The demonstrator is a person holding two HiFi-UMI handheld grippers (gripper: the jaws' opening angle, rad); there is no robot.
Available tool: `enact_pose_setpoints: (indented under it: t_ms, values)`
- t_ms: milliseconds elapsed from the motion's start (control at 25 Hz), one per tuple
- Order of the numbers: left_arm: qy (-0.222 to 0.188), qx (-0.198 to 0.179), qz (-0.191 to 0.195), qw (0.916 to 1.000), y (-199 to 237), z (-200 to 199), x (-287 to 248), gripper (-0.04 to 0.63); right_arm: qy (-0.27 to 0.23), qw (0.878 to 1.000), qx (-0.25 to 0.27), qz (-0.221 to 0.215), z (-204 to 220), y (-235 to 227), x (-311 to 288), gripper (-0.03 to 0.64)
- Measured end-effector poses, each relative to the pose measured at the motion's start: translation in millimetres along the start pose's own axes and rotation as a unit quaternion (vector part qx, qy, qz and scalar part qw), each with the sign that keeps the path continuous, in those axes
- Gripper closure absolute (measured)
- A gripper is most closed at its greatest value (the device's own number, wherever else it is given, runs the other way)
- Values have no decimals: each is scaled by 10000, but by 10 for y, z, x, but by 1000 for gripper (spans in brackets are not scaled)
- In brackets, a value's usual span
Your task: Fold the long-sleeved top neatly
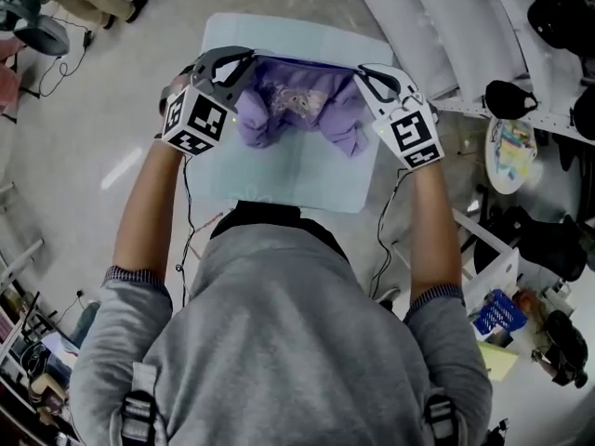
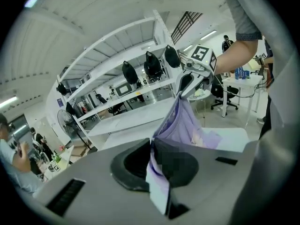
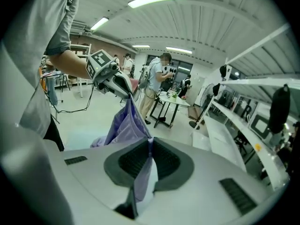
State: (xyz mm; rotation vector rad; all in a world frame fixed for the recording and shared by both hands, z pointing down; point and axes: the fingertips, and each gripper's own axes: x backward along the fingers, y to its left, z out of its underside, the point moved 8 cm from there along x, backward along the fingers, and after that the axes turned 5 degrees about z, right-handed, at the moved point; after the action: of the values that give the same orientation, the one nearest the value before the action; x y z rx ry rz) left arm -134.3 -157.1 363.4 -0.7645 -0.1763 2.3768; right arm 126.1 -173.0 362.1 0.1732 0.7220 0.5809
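Fabric of the lilac long-sleeved top (image 1: 296, 110) was judged light, soft and limp: no shape would be kept without support, and slack cloth would be expected to sag and bunch. Hold was best taken at two matched points on one edge, such as the shoulders or the hem corners, so that the cloth between them could be drawn flat. The top was held stretched between both tools above the far edge of the pale blue rectangular table surface (image 1: 279, 184), with its lower part bunched over the middle of that surface; contact there could not be confirmed. The left gripper (image 2: 152, 146) was closed on the top, a thin fold of cloth being pinched between its dark pads. The right gripper (image 3: 150, 144) was likewise clamped on the top, with a strip of cloth trailing back out of its jaws. Nothing else was touched by either tool.
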Motion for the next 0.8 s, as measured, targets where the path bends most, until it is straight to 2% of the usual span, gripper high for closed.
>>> enact_pose_setpoints:
  t_ms: [400,800]
  values:
    - [-281,-114,-541,9981,-342,-738,535,557,-403,9980,200,450,-354,123,872,575]
    - [-579,-156,-995,9932,-559,-1205,1000,558,-604,9937,358,869,-711,212,1405,575]
